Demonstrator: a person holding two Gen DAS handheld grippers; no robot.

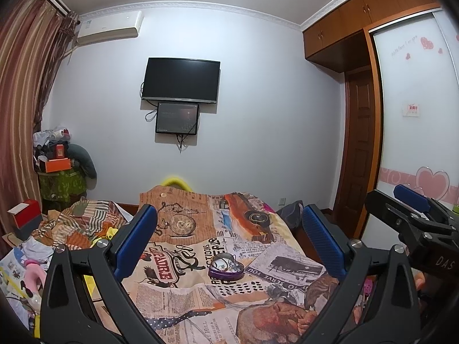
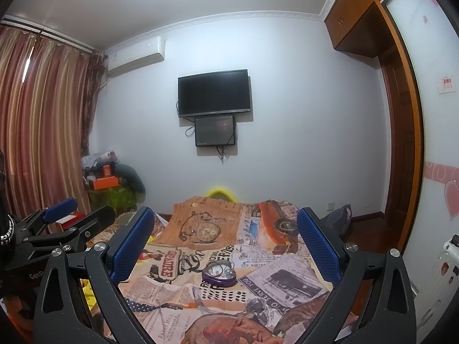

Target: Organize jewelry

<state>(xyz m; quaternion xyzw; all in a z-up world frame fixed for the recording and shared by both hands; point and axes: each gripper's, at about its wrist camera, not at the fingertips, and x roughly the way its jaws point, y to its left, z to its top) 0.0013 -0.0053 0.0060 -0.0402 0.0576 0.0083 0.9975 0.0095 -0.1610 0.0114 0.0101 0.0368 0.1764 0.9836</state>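
Grippers both spread wide, nothing held. Your left gripper (image 1: 229, 238) has its blue pads (image 1: 137, 238) far apart, hovering above the bed, and your right gripper (image 2: 225, 240) matches it, blue pads (image 2: 132, 243) apart, empty too. From the left wrist you see the right gripper off at the right edge; from the right wrist the left gripper (image 2: 57, 220) sits at the left edge, so you hold the two side by side, apart from each other. Between the fingers of each, lower down, sits the heart-shaped purple tin (image 1: 226, 266) on the bedspread (image 1: 200, 292), lid off, small jewelry pieces (image 1: 222, 264) inside it, too small to tell which. Same tin in the right view (image 2: 219, 275), roughly centered between your fingers, not touched by either tool. The bedspread is a newspaper-collage print with a pocket watch picture (image 1: 182, 225) and an orange car picture (image 1: 252, 213) further up the bed. Left of the bed, rumpled striped cloth (image 1: 83, 223) and a red box (image 1: 24, 213). Far wall has a black TV (image 1: 180, 80) with a smaller screen (image 1: 177, 118) just under it, an air conditioner (image 1: 110, 27) upper left, striped curtains (image 1: 23, 86) at left, and a wooden wardrobe (image 1: 358, 14) at right.
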